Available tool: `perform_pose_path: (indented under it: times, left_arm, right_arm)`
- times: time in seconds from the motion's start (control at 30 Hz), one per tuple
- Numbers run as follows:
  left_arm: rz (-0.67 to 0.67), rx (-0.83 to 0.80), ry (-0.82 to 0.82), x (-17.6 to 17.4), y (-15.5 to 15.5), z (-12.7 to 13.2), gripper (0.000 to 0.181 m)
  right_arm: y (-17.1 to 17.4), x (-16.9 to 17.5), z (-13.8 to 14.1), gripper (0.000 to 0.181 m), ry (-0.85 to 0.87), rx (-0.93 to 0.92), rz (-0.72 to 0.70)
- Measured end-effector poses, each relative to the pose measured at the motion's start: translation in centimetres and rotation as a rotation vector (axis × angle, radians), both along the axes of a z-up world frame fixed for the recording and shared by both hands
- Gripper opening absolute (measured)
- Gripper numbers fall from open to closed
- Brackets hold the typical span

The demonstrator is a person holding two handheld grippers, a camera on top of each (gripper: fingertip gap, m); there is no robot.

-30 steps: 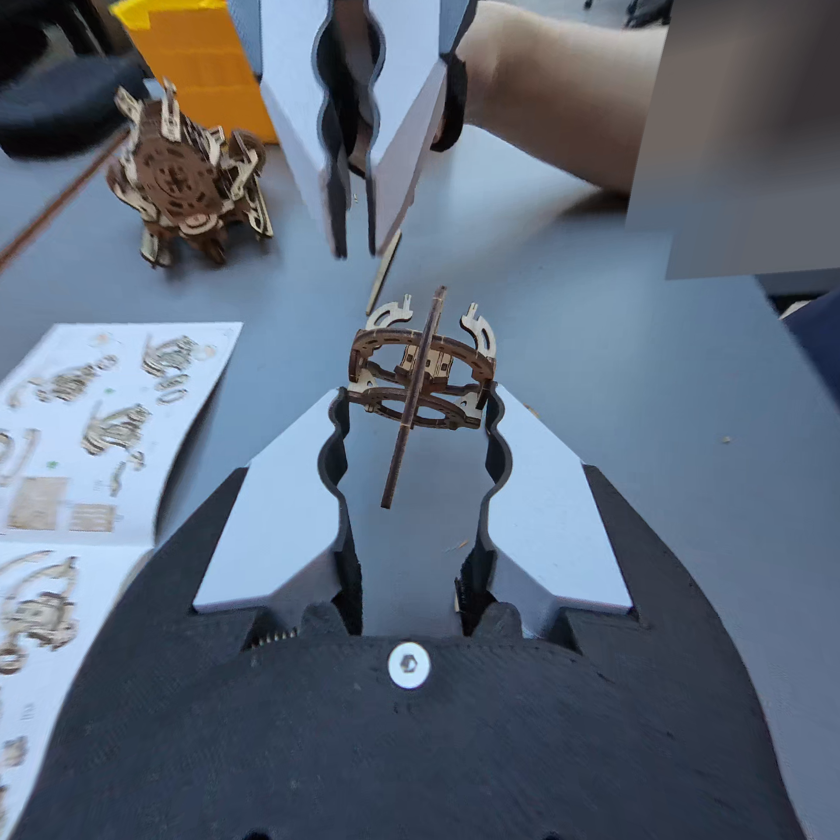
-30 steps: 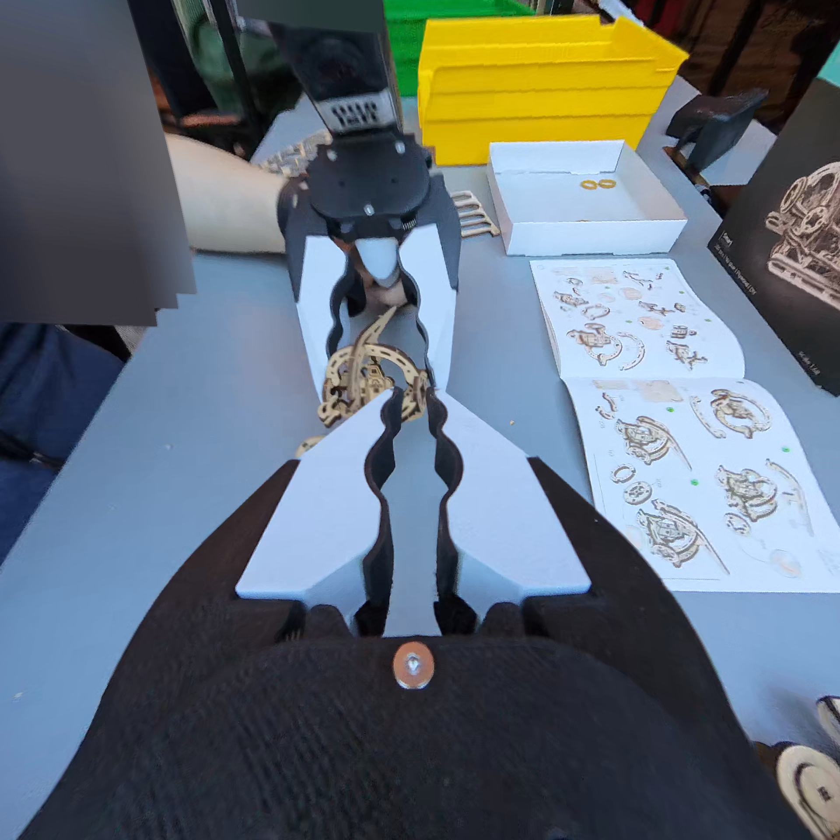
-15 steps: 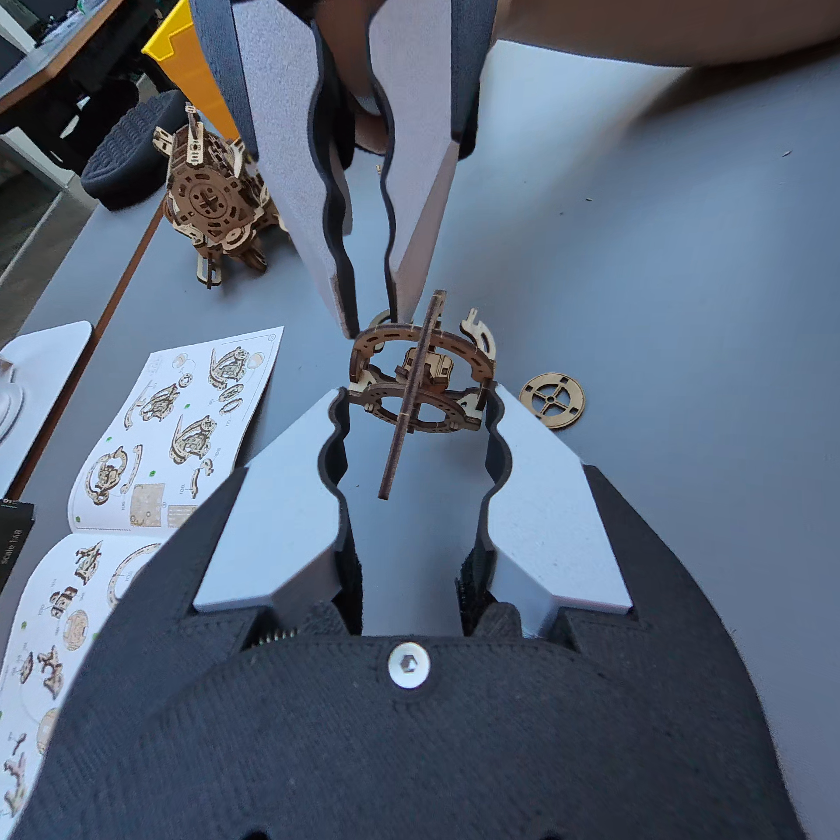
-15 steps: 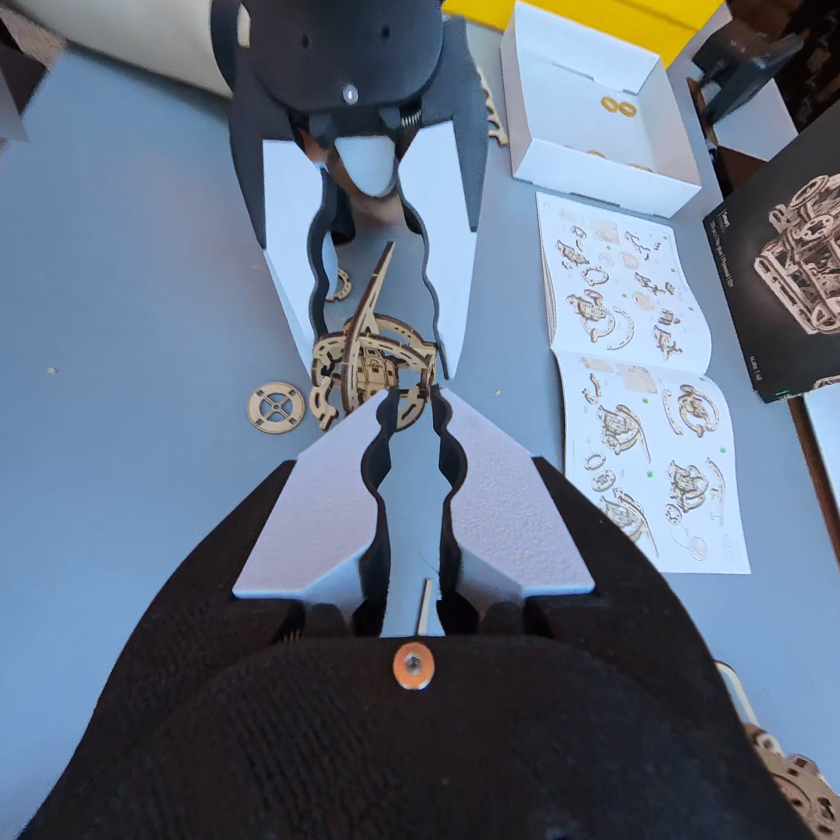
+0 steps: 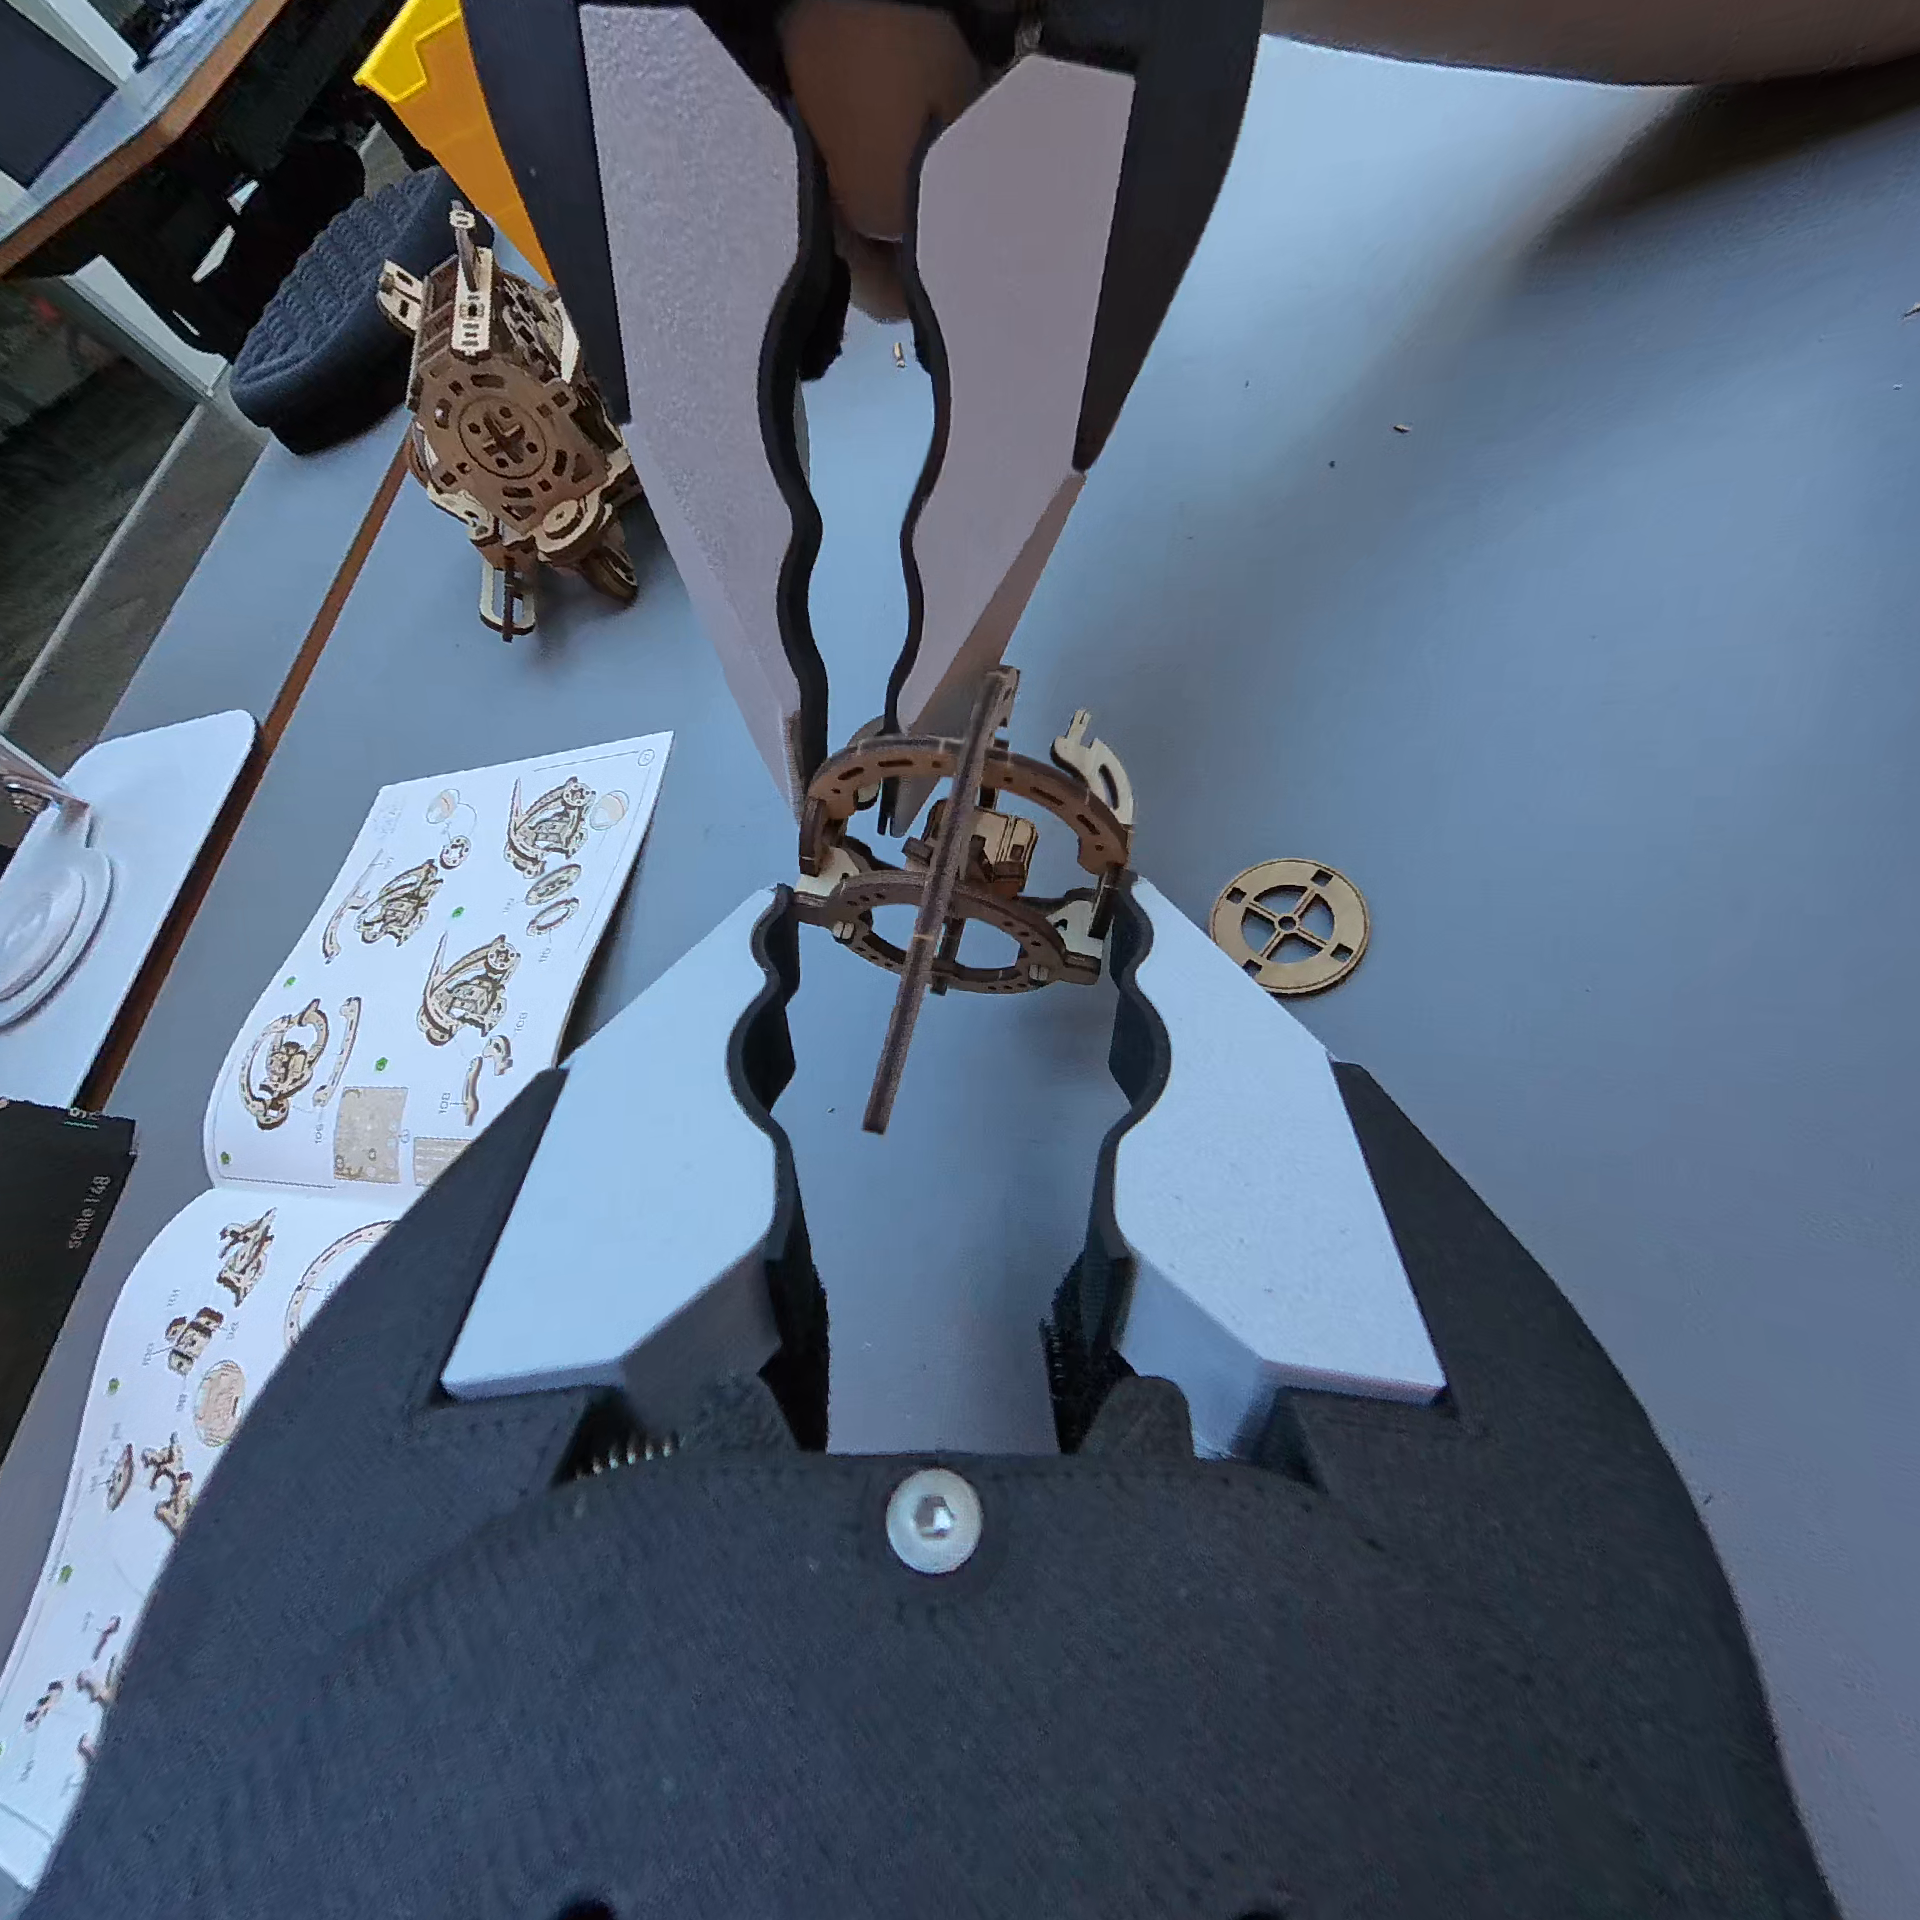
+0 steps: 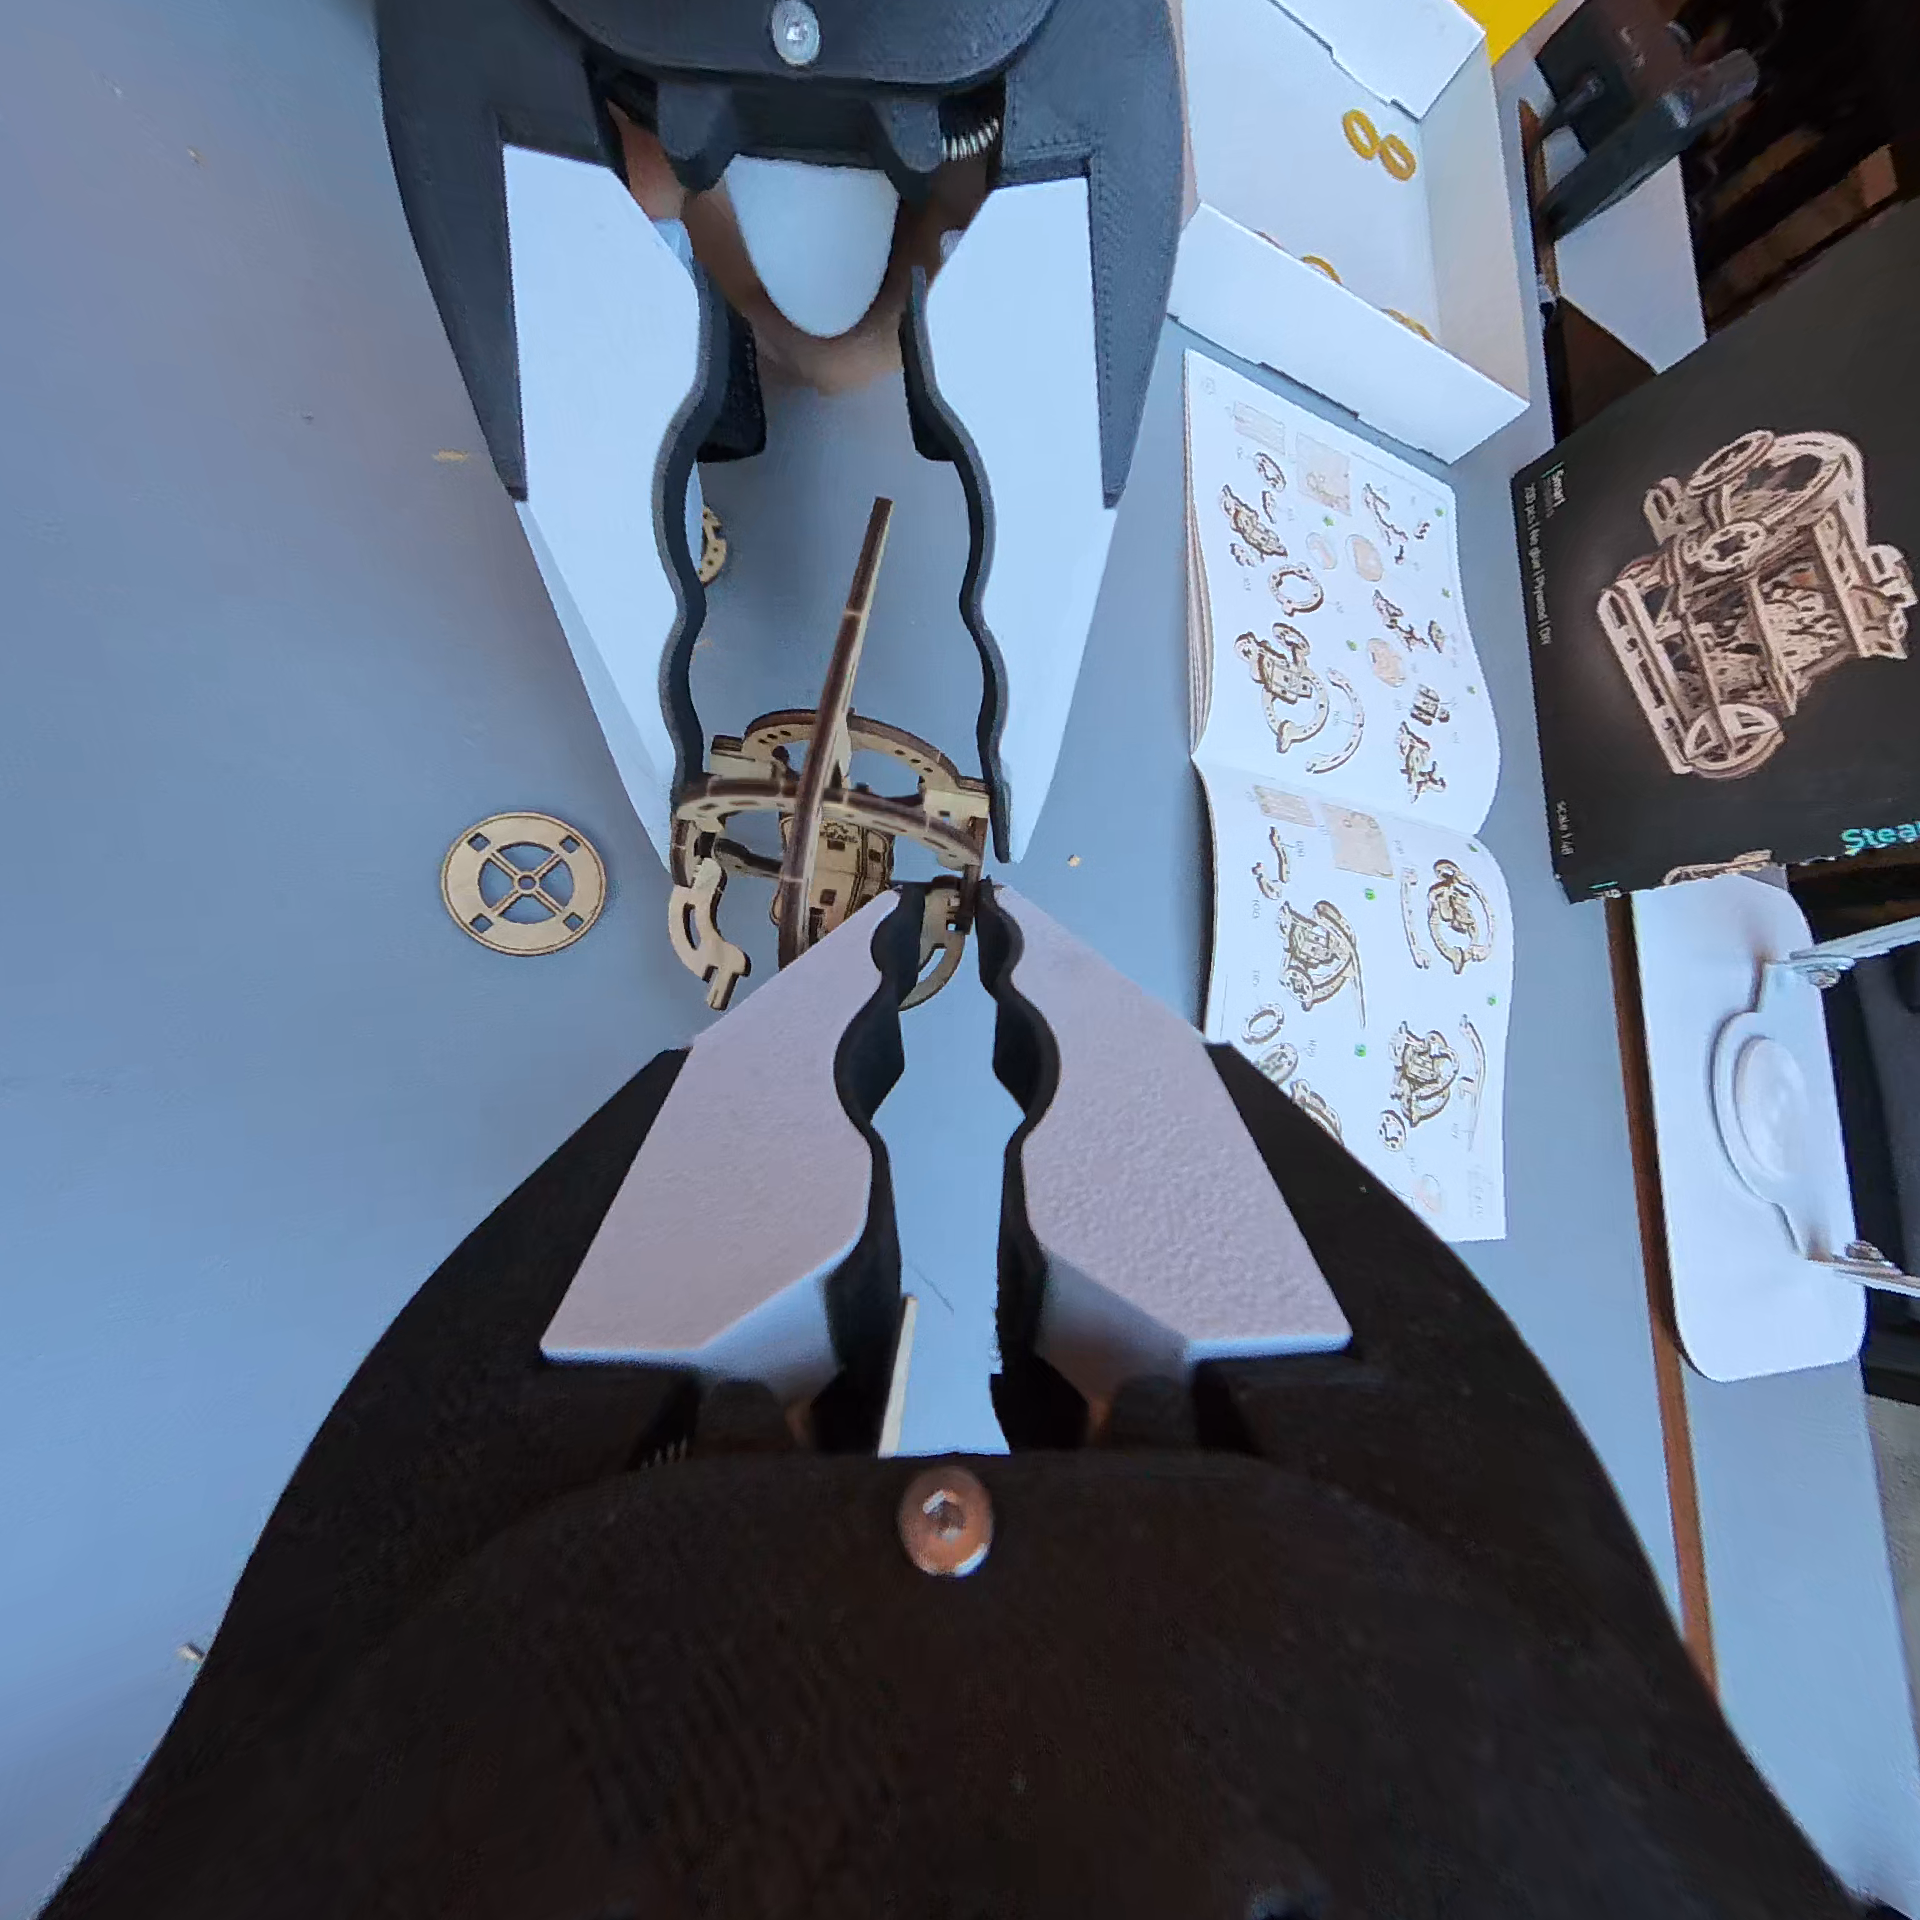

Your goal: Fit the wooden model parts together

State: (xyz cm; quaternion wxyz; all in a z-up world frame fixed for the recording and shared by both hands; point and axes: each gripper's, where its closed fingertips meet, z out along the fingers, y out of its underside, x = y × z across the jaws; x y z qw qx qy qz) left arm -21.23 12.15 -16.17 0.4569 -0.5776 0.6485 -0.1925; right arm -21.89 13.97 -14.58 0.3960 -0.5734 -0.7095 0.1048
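Left gripper: your left gripper (image 5: 951, 914) grasps the wooden ring assembly (image 5: 961, 873) between its fingertips, one pad on each side of the lower ring, and holds it up off the table (image 5: 1507, 623).
Ring assembly: two brown rings stacked one over the other, pale hook-shaped pieces on the rim, a small pale block in the middle, and a thin flat wooden strip (image 5: 930, 925) running tilted through the centre and sticking out towards your left gripper's body.
Right gripper: your right gripper (image 6: 940, 899) comes at the assembly (image 6: 821, 831) from the opposite side, its fingertips nearly together and pinching the rim of the upper ring on the side nearer the booklet.
Wood sliver: a thin pale sliver (image 6: 896, 1371) stands deep between your right gripper's fingers, near its base.
Loose wheel: a flat spoked wooden disc (image 5: 1288, 925) lies on the table just beside the assembly, apart from both grippers.
Booklet: an open instruction booklet (image 6: 1351, 790) lies flat on the table beside the grippers.
Finished model: a built wooden model (image 5: 504, 436) stands farther back near the table edge, by a yellow bin (image 5: 457, 135).
Boxes: an open white box (image 6: 1340, 197) with a few small yellow rings sits beyond the booklet; a black kit box (image 6: 1725, 655) lies beside it.
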Motion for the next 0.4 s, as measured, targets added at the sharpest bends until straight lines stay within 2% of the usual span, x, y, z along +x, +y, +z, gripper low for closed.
perform_pose_path:
  times: [0.4]
  left_arm:
    - [0.036, 0.076, 0.086, -0.11, 0.47, -0.88, 0.060]
  right_arm:
    - [0.38, 0.17, -0.54, 0.011, -0.050, -0.006, -0.053]
